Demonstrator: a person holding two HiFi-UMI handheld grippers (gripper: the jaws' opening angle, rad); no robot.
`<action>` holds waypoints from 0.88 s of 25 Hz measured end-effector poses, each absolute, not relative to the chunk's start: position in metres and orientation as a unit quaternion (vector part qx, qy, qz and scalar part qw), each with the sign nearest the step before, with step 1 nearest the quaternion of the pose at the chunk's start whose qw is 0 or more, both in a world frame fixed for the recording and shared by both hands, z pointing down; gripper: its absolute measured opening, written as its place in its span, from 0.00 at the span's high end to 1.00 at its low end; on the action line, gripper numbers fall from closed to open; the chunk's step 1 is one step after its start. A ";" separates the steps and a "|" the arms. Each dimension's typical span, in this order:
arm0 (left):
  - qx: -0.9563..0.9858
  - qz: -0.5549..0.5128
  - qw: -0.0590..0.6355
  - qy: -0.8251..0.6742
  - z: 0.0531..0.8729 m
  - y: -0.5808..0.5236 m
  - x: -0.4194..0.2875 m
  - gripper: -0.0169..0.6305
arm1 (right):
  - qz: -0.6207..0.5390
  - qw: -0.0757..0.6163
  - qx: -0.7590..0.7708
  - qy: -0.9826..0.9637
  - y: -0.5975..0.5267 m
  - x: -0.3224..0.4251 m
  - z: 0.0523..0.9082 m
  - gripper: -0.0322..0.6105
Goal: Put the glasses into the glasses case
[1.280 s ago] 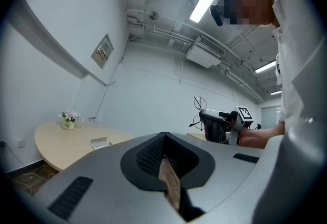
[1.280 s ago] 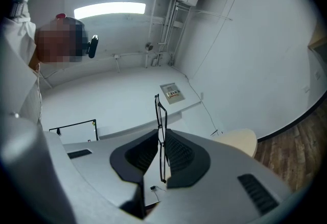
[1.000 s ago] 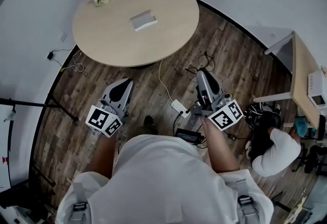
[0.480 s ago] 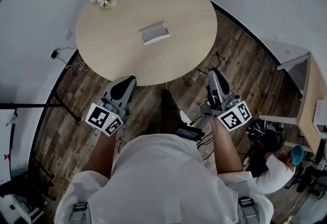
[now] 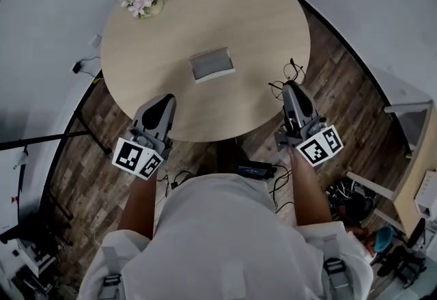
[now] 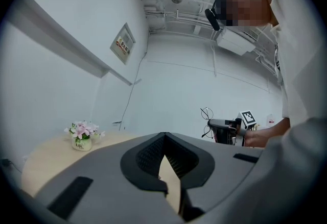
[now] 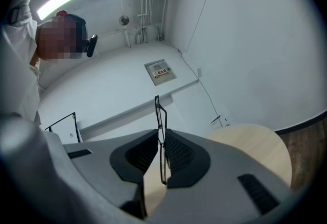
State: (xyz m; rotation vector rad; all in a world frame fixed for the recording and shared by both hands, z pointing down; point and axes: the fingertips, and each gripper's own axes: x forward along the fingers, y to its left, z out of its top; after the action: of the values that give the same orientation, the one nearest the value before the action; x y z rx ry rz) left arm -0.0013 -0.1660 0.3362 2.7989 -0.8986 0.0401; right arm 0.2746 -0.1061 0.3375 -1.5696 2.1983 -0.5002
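Black wire glasses (image 7: 159, 108) stand on edge, pinched in the right claw (image 7: 161, 133), with the frame poking past its tip. Grey glasses case (image 5: 212, 64) lies on the desk (image 5: 157, 39), ahead of that claw and to its left, well apart. Left claw (image 6: 163, 139) clenched on nothing. Change: a second ago both claws hung over the floor; now both are over the desk's near edge. Judgement: approach nearly done, glasses not yet in the case.

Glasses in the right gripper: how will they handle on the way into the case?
The glasses look thin-wired, so they are probably light and easily bent under a hard squeeze. The right gripper pinches them edge-on along a narrow line, so they may pivot or slip if bumped.
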 end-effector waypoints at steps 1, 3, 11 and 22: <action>0.944 0.017 0.103 -0.313 0.340 -0.174 0.001 0.95 | -0.179 0.186 -0.554 0.791 -0.118 0.279 0.340 0.87; 0.938 0.026 0.111 -0.328 0.350 -0.192 0.002 0.95 | -0.174 0.160 -0.537 0.810 -0.145 0.284 0.344 0.87; 0.916 0.042 0.121 -0.380 0.369 -0.222 -0.005 0.95 | -0.183 -0.026 -0.352 0.918 -0.227 0.249 0.378 0.87; 0.899 0.044 0.171 -0.402 0.434 -0.241 -0.057 0.95 | -0.267 -0.260 -0.115 0.921 -0.280 0.161 0.482 0.87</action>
State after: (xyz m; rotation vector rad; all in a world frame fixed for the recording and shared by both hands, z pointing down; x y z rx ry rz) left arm -0.0569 -0.2412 0.4339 2.5519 -1.1406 0.1247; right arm 0.1607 -0.2798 0.4823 -0.4375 3.4976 -1.0147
